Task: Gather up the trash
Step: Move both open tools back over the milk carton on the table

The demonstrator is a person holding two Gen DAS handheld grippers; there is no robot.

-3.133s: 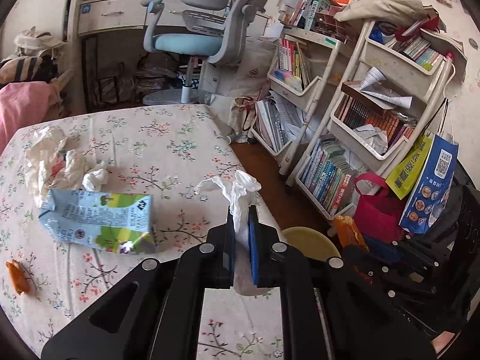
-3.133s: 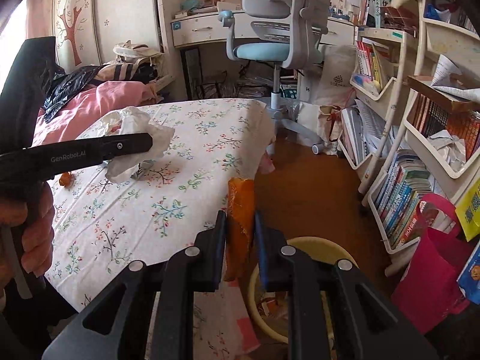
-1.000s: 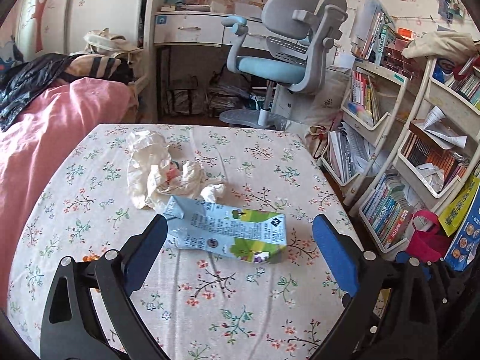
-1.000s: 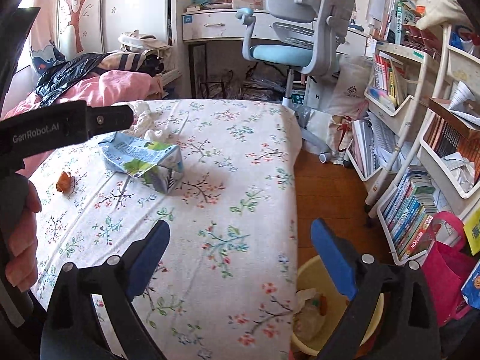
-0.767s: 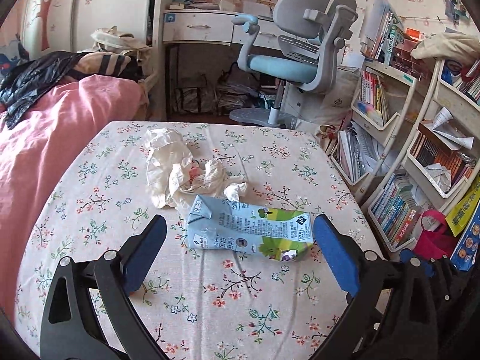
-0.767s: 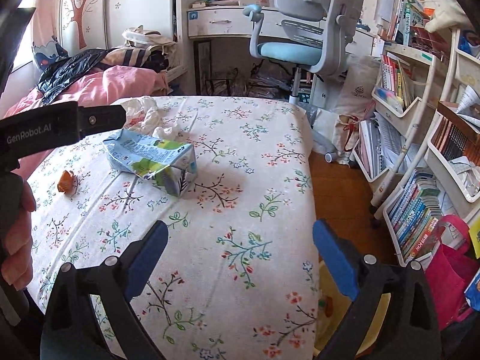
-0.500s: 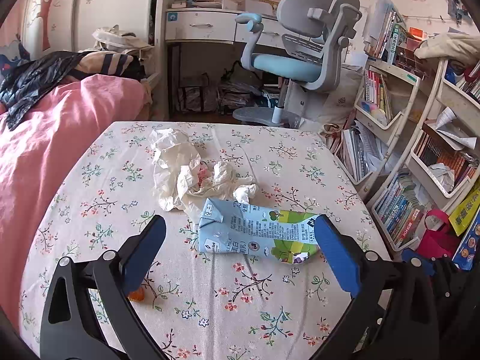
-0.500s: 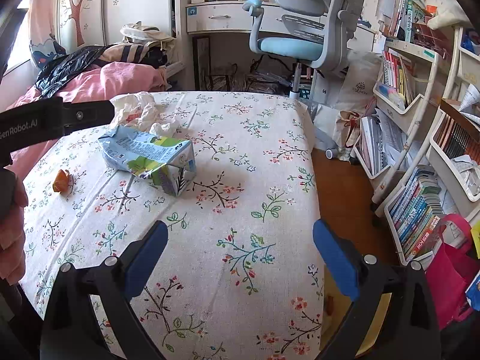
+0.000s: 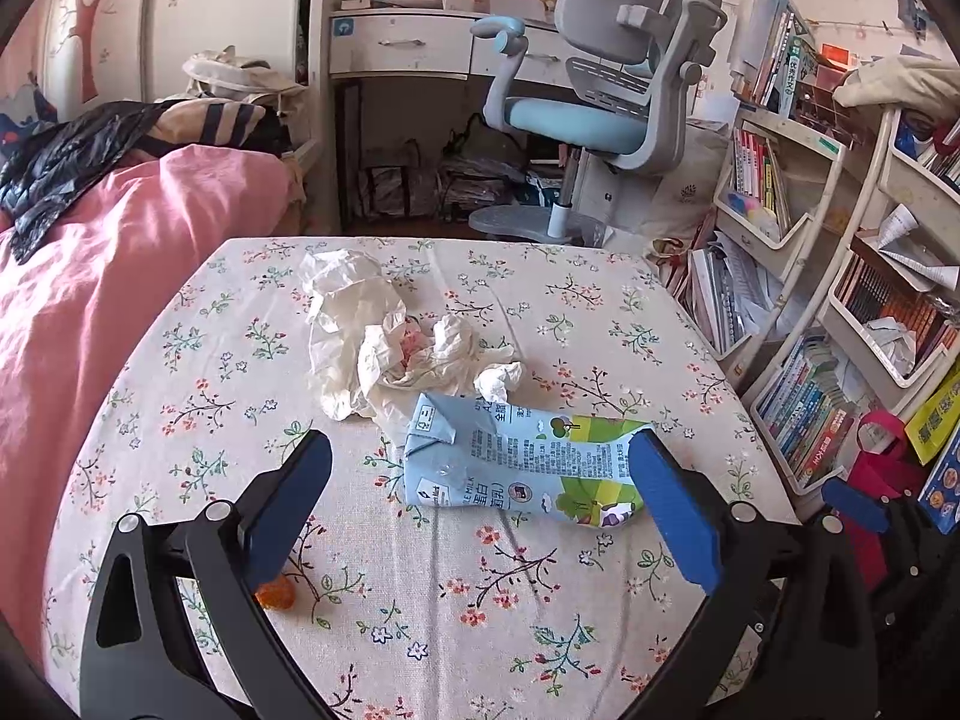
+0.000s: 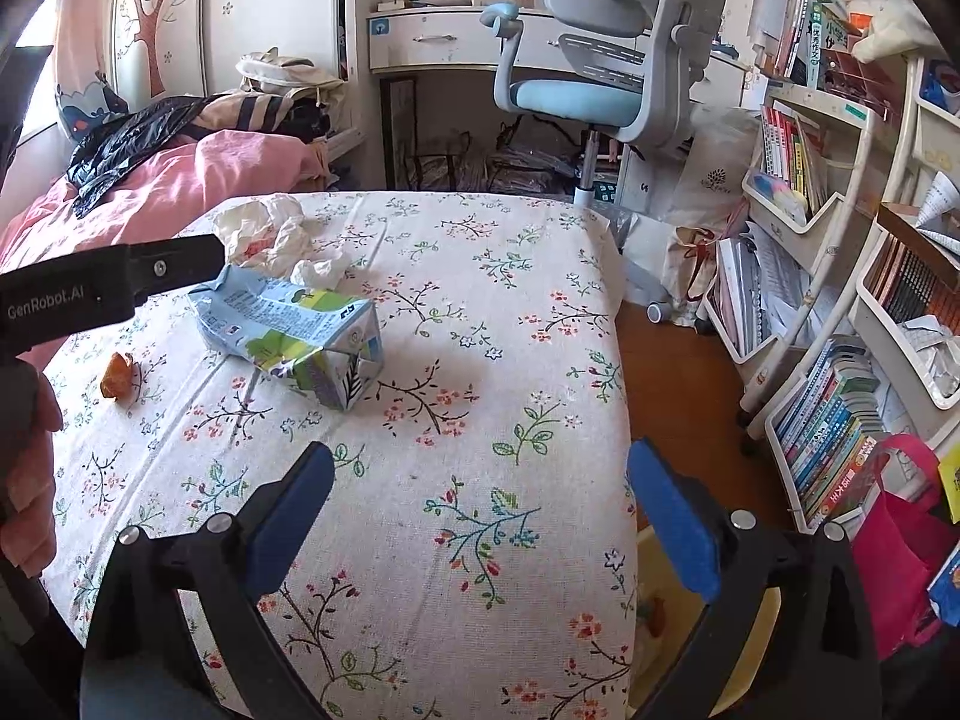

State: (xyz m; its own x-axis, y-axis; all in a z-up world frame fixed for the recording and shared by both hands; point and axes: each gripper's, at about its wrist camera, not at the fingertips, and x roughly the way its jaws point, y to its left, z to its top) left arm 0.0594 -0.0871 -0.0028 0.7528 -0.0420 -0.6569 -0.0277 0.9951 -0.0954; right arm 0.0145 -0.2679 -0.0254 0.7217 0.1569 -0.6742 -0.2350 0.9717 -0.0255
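Note:
A crushed light-blue and green milk carton (image 9: 516,462) lies on its side on the floral tablecloth (image 9: 456,612). My left gripper (image 9: 480,510) hangs open just before it, the right pad overlapping the carton's green end. Behind the carton sits a heap of crumpled white paper (image 9: 384,336). A small orange scrap (image 9: 275,591) lies by my left finger. In the right wrist view the carton (image 10: 288,330), the paper (image 10: 270,234) and the orange scrap (image 10: 117,375) lie further off; my right gripper (image 10: 480,516) is open over bare cloth. The yellow bin (image 10: 690,624) stands below the table's right edge.
A pink bed (image 9: 90,276) borders the table's left. Beyond stand a grey-blue office chair (image 9: 600,96) and a white desk (image 9: 420,42). Bookshelves (image 9: 840,312) and a red bag (image 9: 882,480) crowd the right. The left gripper's black body (image 10: 102,294) and a hand (image 10: 30,480) show left.
Both grippers have let go of the tissue and the orange wrapper and stand open. The left gripper has closed in on the milk carton; the right one has drifted over the table.

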